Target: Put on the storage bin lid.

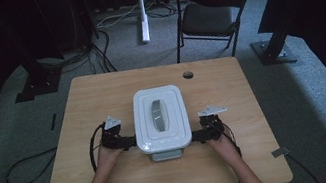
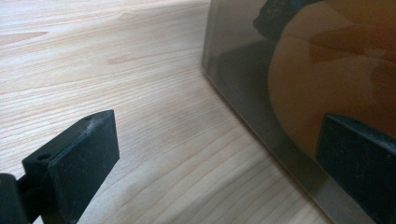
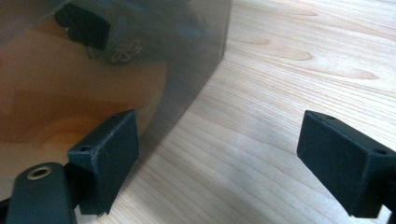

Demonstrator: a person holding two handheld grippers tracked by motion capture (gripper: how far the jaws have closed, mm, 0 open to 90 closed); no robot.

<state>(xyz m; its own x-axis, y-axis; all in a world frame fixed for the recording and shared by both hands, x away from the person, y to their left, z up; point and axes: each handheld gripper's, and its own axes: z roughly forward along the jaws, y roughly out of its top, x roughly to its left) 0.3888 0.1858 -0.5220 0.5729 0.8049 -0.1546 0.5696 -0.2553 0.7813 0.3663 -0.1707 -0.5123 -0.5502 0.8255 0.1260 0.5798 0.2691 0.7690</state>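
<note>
floor: grey carpet (image 1: 304, 97) | black chair (image 1: 210, 12) | walls: dark, possibly curtains

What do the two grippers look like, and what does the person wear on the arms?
Each gripper, left and right, is black with two flat, blocky jaws showing small screw holes. A grey three-cornered plate sits on top of each. A black cable trails from the left one. The forearms are bare, without sleeves.

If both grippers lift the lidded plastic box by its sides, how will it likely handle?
The box looks rigid, so it should hold its shape. Its smoky walls look smooth and glossy, so the open left gripper and right gripper may slip. Orange contents suggest some weight; the wide base makes tipping unlikely.
</note>
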